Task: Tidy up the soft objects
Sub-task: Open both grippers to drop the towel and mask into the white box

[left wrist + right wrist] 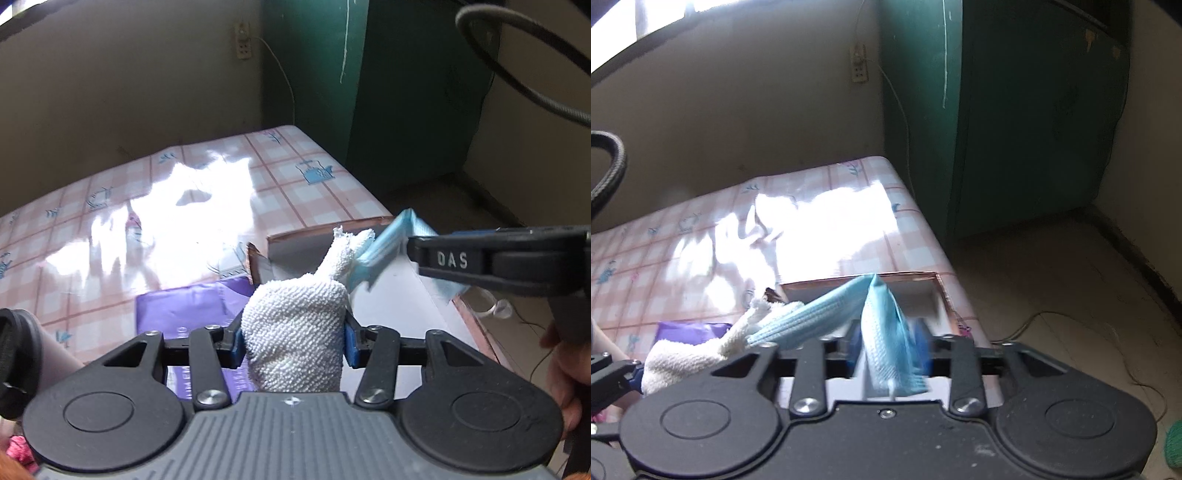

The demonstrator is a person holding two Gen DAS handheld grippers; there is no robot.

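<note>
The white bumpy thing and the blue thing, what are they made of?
The white cloth, squeezed by the left gripper, looks like terry towelling: small raised loops, matte, frayed at its tip. The blue mask, between the right gripper pads, looks like thin non-woven fabric: fine pleated ribs, slightly papery. Both are guesses from the surface alone.

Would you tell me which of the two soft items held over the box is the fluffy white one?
The white terry cloth, squeezed in the left gripper; the other item is a thin, pleated blue face mask at the right gripper.
</note>
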